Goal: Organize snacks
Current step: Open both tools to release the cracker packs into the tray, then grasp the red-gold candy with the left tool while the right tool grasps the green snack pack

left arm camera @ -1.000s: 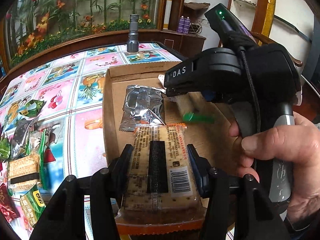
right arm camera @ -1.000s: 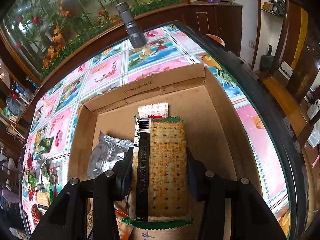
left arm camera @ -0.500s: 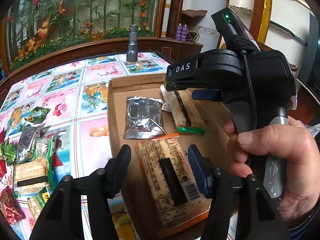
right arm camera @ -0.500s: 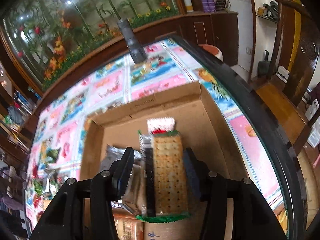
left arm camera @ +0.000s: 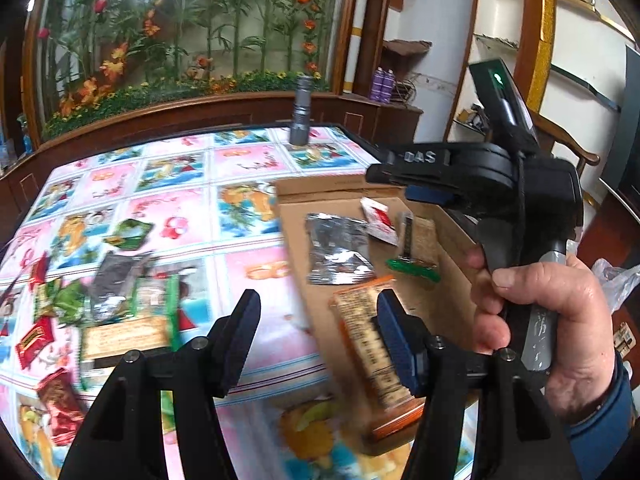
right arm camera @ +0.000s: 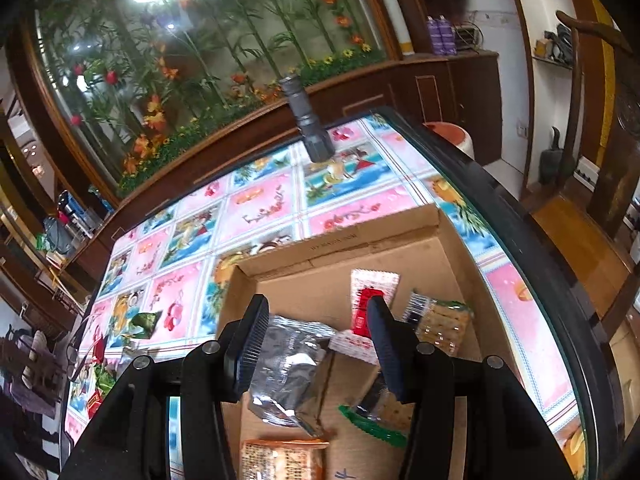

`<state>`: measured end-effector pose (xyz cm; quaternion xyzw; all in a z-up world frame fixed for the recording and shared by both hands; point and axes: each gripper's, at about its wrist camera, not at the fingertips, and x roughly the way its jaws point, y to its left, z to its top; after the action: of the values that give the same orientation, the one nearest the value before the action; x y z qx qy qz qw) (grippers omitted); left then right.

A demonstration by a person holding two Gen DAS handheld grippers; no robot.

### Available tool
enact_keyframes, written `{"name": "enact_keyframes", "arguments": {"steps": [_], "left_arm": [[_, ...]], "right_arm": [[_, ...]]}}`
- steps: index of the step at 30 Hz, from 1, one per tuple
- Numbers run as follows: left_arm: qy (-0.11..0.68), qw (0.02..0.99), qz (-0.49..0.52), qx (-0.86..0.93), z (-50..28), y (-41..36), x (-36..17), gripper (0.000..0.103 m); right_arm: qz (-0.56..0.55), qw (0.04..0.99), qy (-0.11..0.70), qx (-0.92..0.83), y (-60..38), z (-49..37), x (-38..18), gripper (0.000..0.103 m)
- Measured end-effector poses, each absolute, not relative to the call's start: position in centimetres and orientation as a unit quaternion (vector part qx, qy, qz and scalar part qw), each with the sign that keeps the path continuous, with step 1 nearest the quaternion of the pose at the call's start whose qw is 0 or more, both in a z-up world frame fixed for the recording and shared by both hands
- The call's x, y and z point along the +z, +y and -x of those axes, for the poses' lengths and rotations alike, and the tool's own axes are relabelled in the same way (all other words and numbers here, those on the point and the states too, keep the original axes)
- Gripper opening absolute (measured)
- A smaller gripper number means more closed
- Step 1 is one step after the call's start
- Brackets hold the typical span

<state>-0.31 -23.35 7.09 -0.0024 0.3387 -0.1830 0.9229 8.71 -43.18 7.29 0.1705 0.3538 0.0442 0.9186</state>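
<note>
grey flashlight (left arm camera: 301, 114) standing upright at the far edge of the table, colourful picture-tile tablecloth (left arm camera: 192, 184) under glass, wooden-framed panel of bamboo and orange flowers (right arm camera: 224, 52) behind – two purple bottles (right arm camera: 440, 34) on a sideboard

We see the table (left arm camera: 256, 256) with its bright picture cloth; on it sit an open cardboard box (right arm camera: 452, 264), a grey flashlight (left arm camera: 301, 120) upright at the far edge, and loose snack packets (left arm camera: 100, 304) scattered left.
</note>
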Motion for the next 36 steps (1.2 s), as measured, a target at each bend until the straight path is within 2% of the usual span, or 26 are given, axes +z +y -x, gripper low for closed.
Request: {"name": "enact_keyframes", "arguments": {"steps": [15,26,36], "left_arm": [[0.310,0.947,0.023,-0.082,3.6,-11.8,8.2,0.066],[0.350,0.934,0.068,-0.012,6.5,-3.5,5.7,0.067],[0.393,0.911,0.125,0.009,5.4,-0.5,3.5,0.067]], "right_arm": [[-0.120,0.931,0.329,0.104,-38.7,-7.8,8.0,0.055],[-0.075,0.945,0.279,0.154,-35.1,-5.8,9.1,0.055],[-0.076,0.902,0.330,0.267,-30.4,-5.7,7.5,0.055]]}}
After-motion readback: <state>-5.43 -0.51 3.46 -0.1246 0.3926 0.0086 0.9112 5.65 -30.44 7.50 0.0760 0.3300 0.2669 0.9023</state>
